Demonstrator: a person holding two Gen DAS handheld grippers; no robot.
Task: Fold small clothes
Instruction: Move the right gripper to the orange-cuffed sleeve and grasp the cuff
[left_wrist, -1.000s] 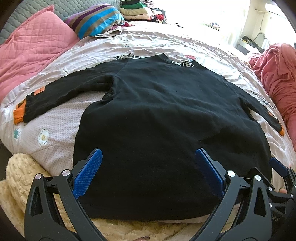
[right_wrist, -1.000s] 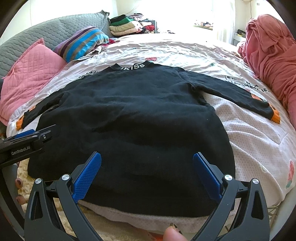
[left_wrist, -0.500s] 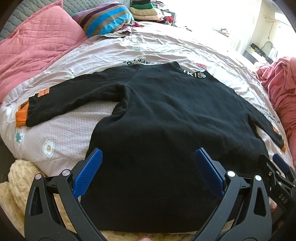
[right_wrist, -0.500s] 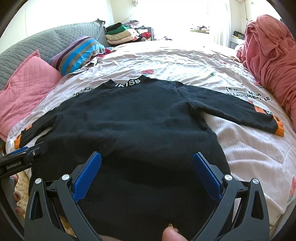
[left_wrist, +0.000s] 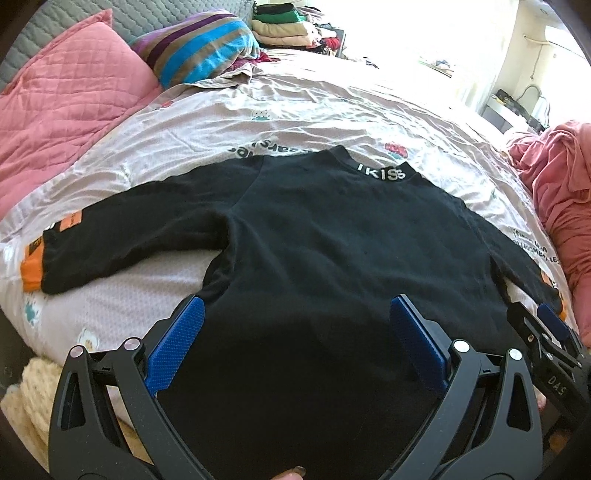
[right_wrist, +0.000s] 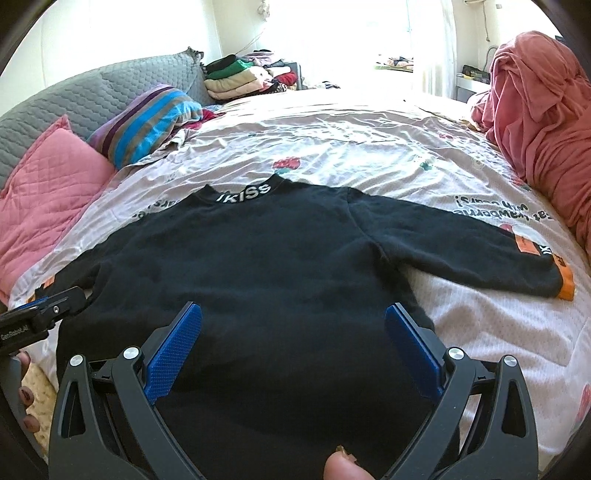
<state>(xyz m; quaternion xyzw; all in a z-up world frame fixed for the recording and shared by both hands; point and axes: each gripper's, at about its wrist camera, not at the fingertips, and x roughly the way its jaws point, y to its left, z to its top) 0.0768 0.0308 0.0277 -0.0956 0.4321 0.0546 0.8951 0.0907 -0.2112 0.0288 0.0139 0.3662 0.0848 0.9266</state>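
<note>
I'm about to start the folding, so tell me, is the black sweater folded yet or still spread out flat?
Spread flat. The black sweater lies open on the bedsheet, both sleeves stretched sideways, collar showing, no fold in it.

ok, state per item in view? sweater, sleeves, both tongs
black sweater: spread flat on the bed, unfolded, collar at the far end
sweater's sleeve with orange cuff: stretched out sideways, not folded in
other sleeve: stretched out too
left tongs: open, over the hem, holding nothing
right tongs: open, over the hem, holding nothing
</note>
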